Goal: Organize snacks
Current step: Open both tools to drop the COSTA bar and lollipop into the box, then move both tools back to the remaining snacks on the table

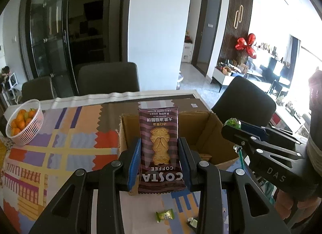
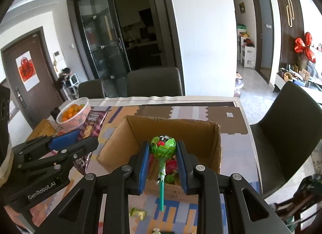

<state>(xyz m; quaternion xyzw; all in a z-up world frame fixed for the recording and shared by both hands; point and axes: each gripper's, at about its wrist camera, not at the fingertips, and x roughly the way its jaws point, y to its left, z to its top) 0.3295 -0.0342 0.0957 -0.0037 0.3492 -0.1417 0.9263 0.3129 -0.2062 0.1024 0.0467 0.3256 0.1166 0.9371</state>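
Observation:
My left gripper [image 1: 160, 145] is shut on a brown Costa Coffee biscuit packet [image 1: 160, 147], held upright above the near edge of an open cardboard box [image 1: 203, 129]. My right gripper [image 2: 163, 149] is shut on a green lollipop [image 2: 163, 145] with its green stick pointing down, over the near wall of the same box [image 2: 201, 133]. A few red and green snacks [image 2: 171, 165] lie inside the box. In the left wrist view the right gripper [image 1: 233, 128] comes in from the right; in the right wrist view the left gripper [image 2: 78, 139] with its packet [image 2: 93, 122] is at the left.
A white basket of oranges [image 1: 25, 122] stands at the table's far left. Small green wrapped candies [image 1: 164, 216] [image 2: 138, 212] lie on the patterned tablecloth [image 1: 66, 145] near me. Dark chairs [image 1: 108, 79] stand around the table.

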